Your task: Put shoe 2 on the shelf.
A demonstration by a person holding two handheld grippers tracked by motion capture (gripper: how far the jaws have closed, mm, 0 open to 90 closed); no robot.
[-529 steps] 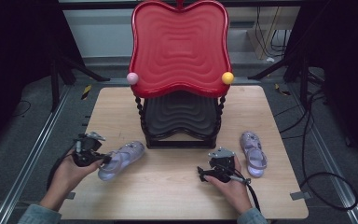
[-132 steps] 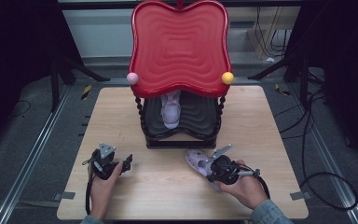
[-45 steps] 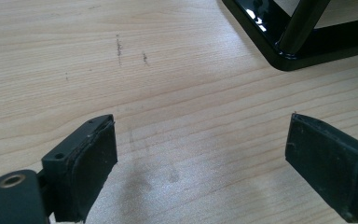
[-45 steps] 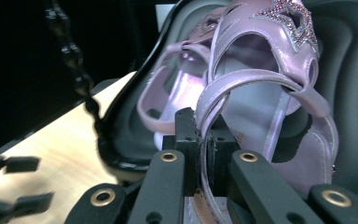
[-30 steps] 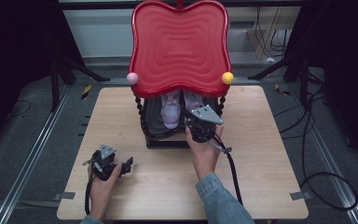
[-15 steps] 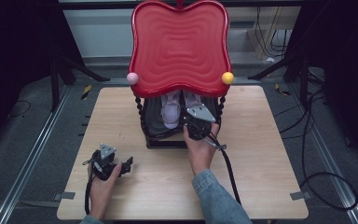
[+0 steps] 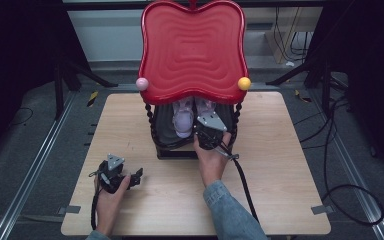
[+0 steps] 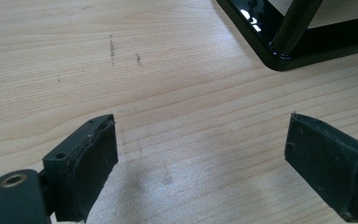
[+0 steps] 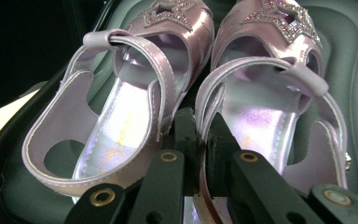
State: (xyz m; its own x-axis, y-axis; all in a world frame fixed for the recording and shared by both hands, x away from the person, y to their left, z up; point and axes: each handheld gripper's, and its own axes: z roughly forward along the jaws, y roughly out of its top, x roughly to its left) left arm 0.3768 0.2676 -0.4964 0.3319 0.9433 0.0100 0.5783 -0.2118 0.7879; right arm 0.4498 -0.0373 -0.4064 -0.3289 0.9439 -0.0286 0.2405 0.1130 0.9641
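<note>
Two lilac sandals with glittering star fronts sit side by side on the dark lower shelf of a red-topped rack. The left sandal lies free. My right gripper reaches under the red top and is shut on the inner side strap of the right sandal, which rests on the shelf. My left gripper rests low over the wooden table at the front left, jaws wide open with nothing between them.
The rack's black base frame and twisted posts stand mid-table. A pink ball and an orange ball sit at the red top's corners. Cables trail from both grippers, and dark floor with rails surrounds the table.
Earlier both sandals lay on the table; then one stood on the shelf. In the last second my right gripper has edged left and lower with the second sandal. The left gripper stayed put.
</note>
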